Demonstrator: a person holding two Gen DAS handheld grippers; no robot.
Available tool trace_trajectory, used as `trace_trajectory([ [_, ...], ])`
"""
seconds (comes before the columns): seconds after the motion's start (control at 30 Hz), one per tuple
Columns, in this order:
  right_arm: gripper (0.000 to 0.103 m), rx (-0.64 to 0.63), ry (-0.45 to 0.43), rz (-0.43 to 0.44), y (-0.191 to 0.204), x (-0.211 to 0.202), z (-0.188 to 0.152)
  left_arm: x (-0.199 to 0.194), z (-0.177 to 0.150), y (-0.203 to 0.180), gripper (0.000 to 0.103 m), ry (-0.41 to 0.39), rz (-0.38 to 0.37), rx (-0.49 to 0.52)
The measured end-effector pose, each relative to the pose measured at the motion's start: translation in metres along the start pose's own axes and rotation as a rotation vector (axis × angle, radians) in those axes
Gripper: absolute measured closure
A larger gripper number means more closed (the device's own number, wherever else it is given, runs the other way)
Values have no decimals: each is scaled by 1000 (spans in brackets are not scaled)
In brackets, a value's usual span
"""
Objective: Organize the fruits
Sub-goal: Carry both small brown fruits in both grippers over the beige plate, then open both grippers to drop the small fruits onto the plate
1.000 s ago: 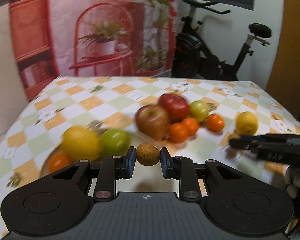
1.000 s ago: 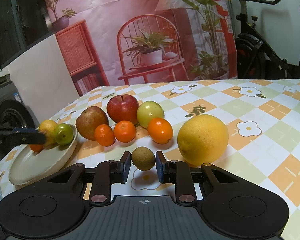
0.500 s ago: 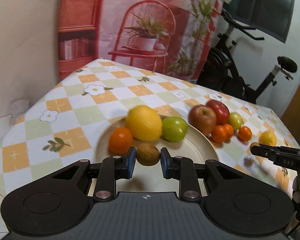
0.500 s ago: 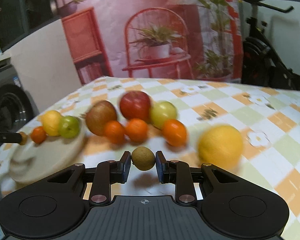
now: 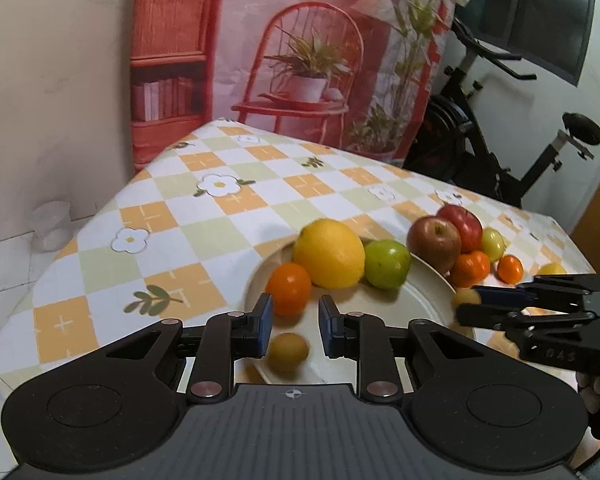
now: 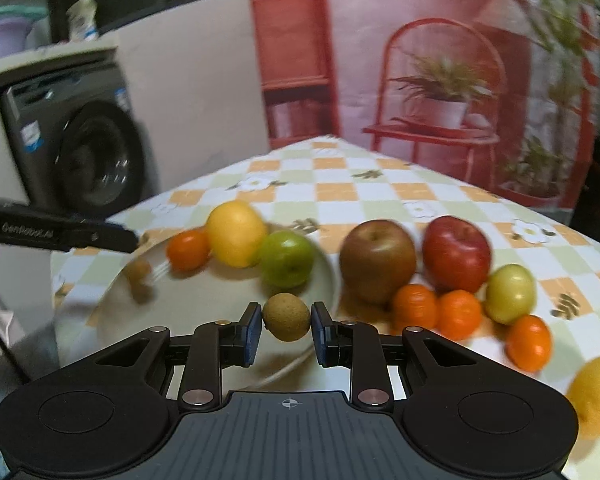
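Note:
A cream plate holds an orange, a lemon and a green apple. My left gripper is open above the plate's near side, and a brown kiwi lies loose below it, blurred. My right gripper is shut on a second kiwi over the plate's rim. The right gripper also shows in the left wrist view at the plate's right edge.
Two red apples, several small oranges, a pale green fruit and a big yellow citrus lie on the checked tablecloth right of the plate. The table's left edge drops to the floor.
My left gripper has opened and let its kiwi drop onto the plate. My right gripper has carried its kiwi leftward to the plate's edge.

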State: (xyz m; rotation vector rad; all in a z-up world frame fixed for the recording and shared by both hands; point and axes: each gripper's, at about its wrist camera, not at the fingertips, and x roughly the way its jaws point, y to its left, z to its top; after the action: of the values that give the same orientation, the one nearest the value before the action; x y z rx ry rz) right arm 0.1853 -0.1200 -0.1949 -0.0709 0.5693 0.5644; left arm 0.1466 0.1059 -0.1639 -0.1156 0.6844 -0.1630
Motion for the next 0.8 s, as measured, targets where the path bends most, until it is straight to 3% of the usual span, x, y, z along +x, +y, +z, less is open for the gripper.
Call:
trace_trajectory([
  [0.2, 79, -35, 31, 9, 8, 8, -6, 10, -6, -6, 77, 21, -3, 38],
  [0.5, 78, -39, 44, 29, 10, 10, -8, 12, -8, 2, 77, 36, -4, -23],
  [0.67, 67, -46, 23, 41, 12, 3, -10, 14, -10, -1, 77, 41, -15, -37],
  [0.8, 64, -41, -36, 1, 4, -9, -11, 12, -11, -3, 77, 33, -9, -42],
])
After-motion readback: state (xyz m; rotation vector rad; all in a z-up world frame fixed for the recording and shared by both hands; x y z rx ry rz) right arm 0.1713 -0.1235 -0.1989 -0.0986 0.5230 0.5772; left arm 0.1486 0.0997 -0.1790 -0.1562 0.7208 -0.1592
